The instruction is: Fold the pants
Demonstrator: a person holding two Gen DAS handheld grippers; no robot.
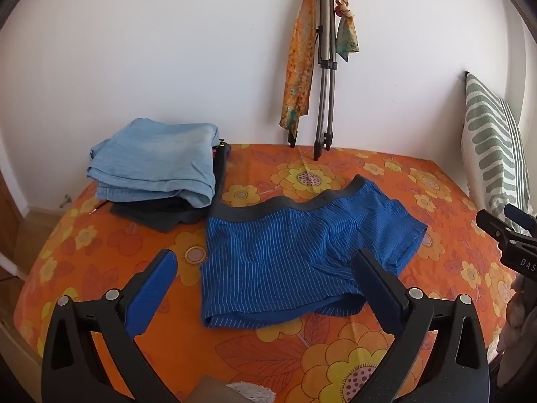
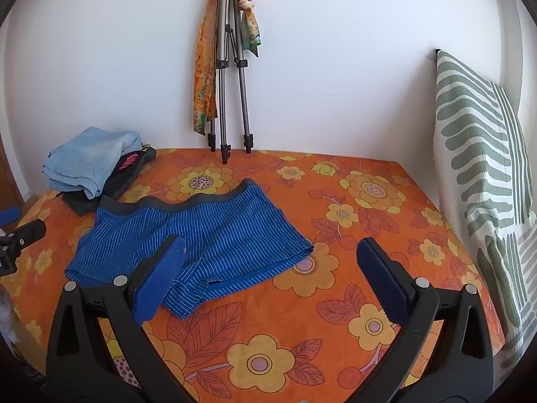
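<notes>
Lying flat: one blue shorts (image 1: pixel 288 262); two grippers, left (image 1: pixel 265 265), right (image 2: pixel 270 252), spread wide.

The shorts (image 1: pixel 295 255) lie mid-bed (image 1: pixel 335 352), folded pile (image 1: pixel 157 168) behind-left, tripod (image 1: pixel 324 77) behind, pillow (image 1: pixel 493 154) right.

We see the pants (image 1: pixel 285 255) as ribbed blue knit cloth with a matt grey elastic waistband. The bedcover (image 2: pixel 302 319) under them is matt printed cloth. Both grippers, left (image 1: pixel 265 268) and right (image 2: pixel 272 258), are matt black plastic with ridged blue pads (image 2: pixel 161 278) and shiny metal rivets. The tripod (image 2: pixel 228 67) at the far edge is dull metal.
</notes>
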